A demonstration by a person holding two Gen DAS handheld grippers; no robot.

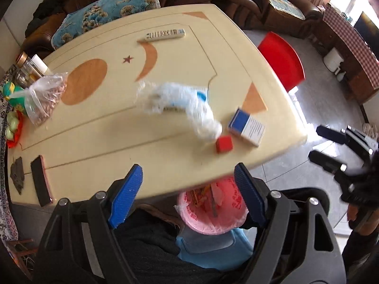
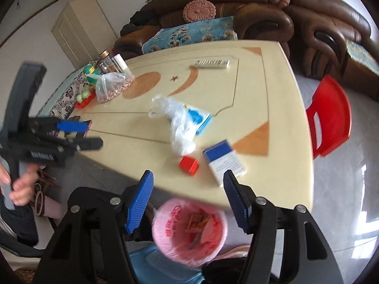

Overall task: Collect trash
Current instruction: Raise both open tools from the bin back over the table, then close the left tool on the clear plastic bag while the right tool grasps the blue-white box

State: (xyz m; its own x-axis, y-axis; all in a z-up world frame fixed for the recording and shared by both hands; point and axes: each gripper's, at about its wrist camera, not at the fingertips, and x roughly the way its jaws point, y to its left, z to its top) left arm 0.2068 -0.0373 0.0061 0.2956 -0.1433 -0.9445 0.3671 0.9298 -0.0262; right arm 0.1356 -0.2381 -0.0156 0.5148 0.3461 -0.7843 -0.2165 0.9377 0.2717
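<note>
Cream-coloured and inlaid with orange shapes, the desk (image 1: 99, 127) carries the loose litter: a crumpled clear plastic bag (image 1: 180, 104) lies near its middle, partly over a white and blue packet (image 2: 197, 117), and toward the near right corner sit a small red cube (image 1: 223, 144) and, just beside it, a blue and white carton (image 1: 246, 127). A white remote control (image 1: 162, 35) lies by the far edge, a clear bag of nuts (image 1: 45, 99) rests at the left edge next to some glass jars (image 1: 28, 67), and a dark phone (image 1: 41, 181) lies at the near left corner. Below the near edge, on the floor, stands a bin lined with a pink bag (image 2: 189, 232), with some wrappers already inside. Left hand-held gripper (image 1: 189, 196) hangs above the desk's near edge with its blue pads wide apart and nothing between them. Right hand-held gripper (image 2: 188, 201) is likewise raised over the near edge and the bin, its jaws parted and empty. A red plastic chair (image 2: 331, 116) stands off the right edge, and a brown leather sofa (image 2: 260, 11) runs beyond the far one.
</note>
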